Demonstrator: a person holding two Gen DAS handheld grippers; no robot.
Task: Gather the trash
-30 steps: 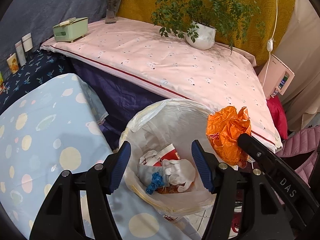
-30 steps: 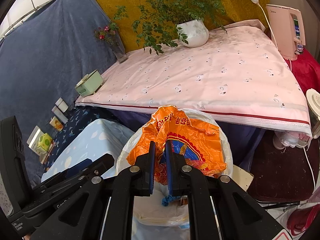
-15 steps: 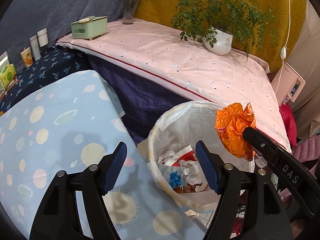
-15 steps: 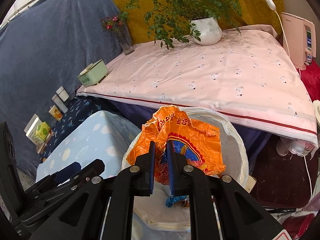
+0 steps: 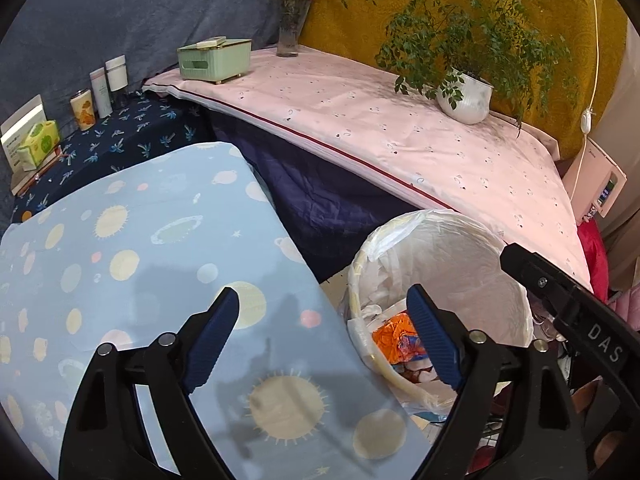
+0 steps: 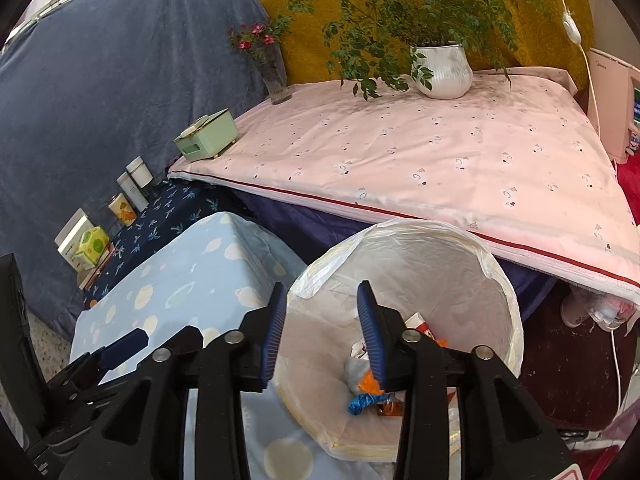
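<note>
A white-lined trash bin (image 5: 476,240) stands on the floor between the blue patterned table (image 5: 132,256) and the pink table (image 5: 380,128). An orange plastic bag (image 5: 394,336) lies inside it on other trash; in the right wrist view only a bit of the orange bag (image 6: 366,382) shows beside a blue scrap (image 6: 360,402). My left gripper (image 5: 322,334) is open and empty over the blue table's edge, left of the bin. My right gripper (image 6: 322,330) is open and empty above the bin's (image 6: 496,280) near rim.
On the pink table stand a potted plant (image 5: 466,96), a green tissue box (image 5: 214,58) and a flower vase (image 5: 290,28). Small bottles and cartons (image 5: 100,88) line a dark blue shelf at left. A pink appliance (image 5: 598,184) stands right of the pink table.
My right gripper opened and the orange bag dropped into the bin. My left gripper drifted left, away from the bin and over the blue table.
</note>
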